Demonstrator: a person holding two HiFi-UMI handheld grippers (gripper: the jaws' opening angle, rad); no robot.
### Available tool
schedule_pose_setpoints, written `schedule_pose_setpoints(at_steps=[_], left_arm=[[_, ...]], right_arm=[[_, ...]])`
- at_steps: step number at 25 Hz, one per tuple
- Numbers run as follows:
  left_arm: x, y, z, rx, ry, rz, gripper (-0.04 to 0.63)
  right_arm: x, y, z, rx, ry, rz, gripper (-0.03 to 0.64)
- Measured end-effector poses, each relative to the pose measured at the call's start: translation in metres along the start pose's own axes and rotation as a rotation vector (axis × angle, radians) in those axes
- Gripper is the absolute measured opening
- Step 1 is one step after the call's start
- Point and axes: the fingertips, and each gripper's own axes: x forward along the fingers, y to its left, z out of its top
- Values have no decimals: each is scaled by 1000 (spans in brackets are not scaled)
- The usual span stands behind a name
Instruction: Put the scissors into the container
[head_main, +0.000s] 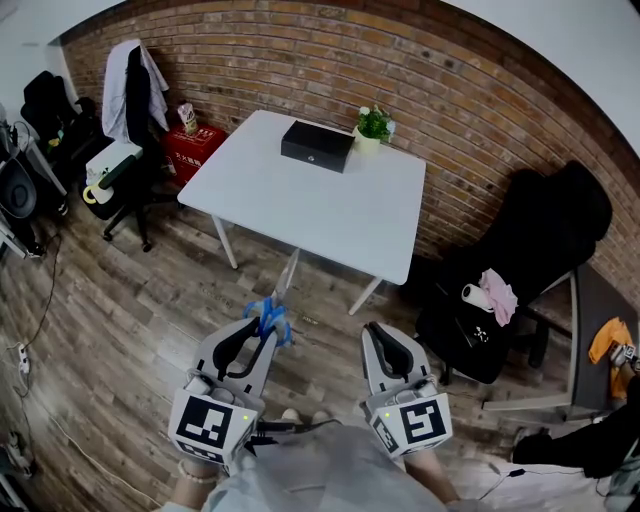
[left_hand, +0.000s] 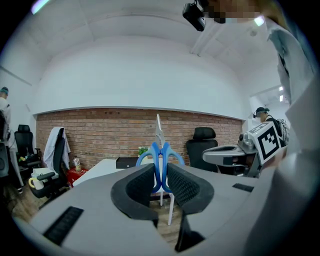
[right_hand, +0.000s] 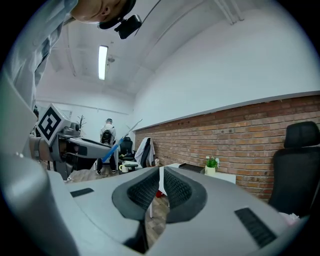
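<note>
Blue-handled scissors (head_main: 272, 312) are clamped by their handles in my left gripper (head_main: 262, 330), which is shut on them; the steel blades point forward and up toward the white table (head_main: 330, 215). In the left gripper view the scissors (left_hand: 160, 152) stand upright between the black pads (left_hand: 142, 186). The container, a flat black box (head_main: 317, 145), sits at the far side of the table, well ahead of both grippers. My right gripper (head_main: 386, 338) is held beside the left one, shut, with nothing in it (right_hand: 160, 184). From the right gripper view the scissors (right_hand: 114, 147) show at the left.
A small potted plant (head_main: 372, 124) stands right of the box. A black office chair (head_main: 520, 270) with a pink cloth is at the right, another chair (head_main: 128, 110) with a white garment at the left by a red box (head_main: 192, 145). Behind runs a brick wall.
</note>
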Motion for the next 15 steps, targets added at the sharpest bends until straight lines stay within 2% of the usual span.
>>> schedule_pose_setpoints(at_steps=[6,15], left_arm=[[-10,11,-3,0,-6,-1,97],[-18,20,-4,8,-3,18,97]], right_arm=[[1,9,-4,-1,4,-33,55],[-4,19,-8,-23,16,-33,55]])
